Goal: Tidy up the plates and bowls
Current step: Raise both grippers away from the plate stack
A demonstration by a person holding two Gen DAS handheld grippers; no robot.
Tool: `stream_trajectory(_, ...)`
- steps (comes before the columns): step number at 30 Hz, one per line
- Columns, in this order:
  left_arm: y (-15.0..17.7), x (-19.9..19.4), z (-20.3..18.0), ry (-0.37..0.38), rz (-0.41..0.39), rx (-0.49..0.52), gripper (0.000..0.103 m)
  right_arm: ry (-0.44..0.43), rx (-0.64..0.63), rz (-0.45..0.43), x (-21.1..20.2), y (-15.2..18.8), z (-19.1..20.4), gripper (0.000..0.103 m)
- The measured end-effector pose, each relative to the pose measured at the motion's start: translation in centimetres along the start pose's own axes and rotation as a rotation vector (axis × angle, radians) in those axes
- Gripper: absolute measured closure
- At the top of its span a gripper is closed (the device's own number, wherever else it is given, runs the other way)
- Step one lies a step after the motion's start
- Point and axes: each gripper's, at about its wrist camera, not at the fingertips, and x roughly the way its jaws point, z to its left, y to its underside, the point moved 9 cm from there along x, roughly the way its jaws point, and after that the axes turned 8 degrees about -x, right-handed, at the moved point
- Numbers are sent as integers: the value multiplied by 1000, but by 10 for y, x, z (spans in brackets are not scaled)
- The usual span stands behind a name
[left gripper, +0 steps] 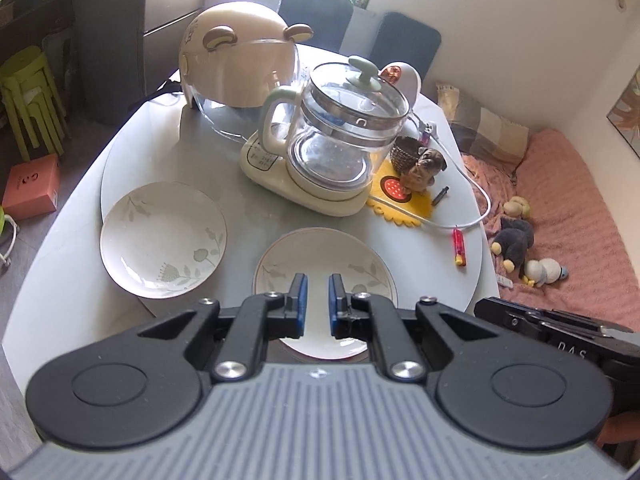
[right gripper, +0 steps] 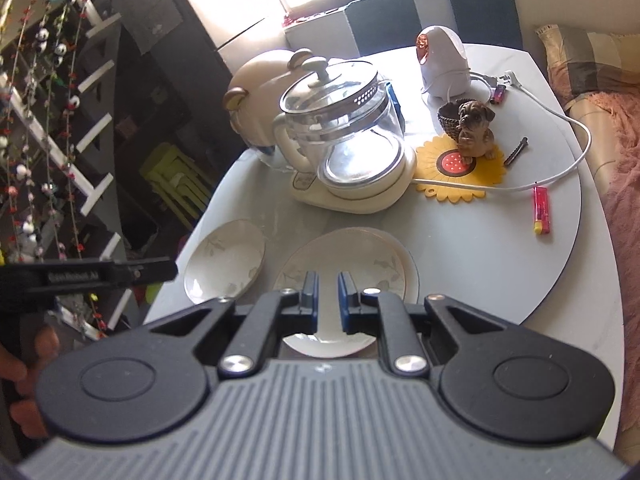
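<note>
Hovering above the round white table, both tongs are nearly closed and hold nothing. Directly below the left tongs and right tongs lies one white leaf-patterned ceramic plate; a second matching plate sits just left of them, apart.

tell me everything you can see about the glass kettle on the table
The glass kettle is a clear, rounded pot with a metal band near its rim, a pale green knobbed lid and a cream handle on its left. It stands upright on a cream base with a printed control panel, behind the two plates, beside the yellow sunflower mat. It looks empty.
</note>
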Motion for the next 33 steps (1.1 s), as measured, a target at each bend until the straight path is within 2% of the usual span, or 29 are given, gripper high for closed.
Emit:
stream_trajectory(5, -6, -12, 2, 50, 0, 52, 92, 38, -51, -29, -14, -3, 10, 89)
stream_trajectory(11, 1, -21, 18, 112, 31, 89, 92, 102, -19, -98, -29, 1, 30, 89)
stream_trajectory(14, 7, -23, 31, 117, 37, 132, 92, 138, 16, -100, -31, 12, 42, 89)
stream_trajectory(17, 16, -24, 41, 154, 59, 148, 92, 175, 33, -112, -37, 21, 56, 89)
stream_trajectory(22, 32, -22, 52, 166, 105, 152, 92, 211, 73, -120, -43, 36, 69, 89)
stream_trajectory(30, 56, -45, 42, 170, 70, 166, 92, 197, 71, -96, -47, 56, 83, 89)
stream_trajectory(33, 63, -53, 40, 138, 68, 155, 91, 175, 47, -89, -49, 61, 88, 89)
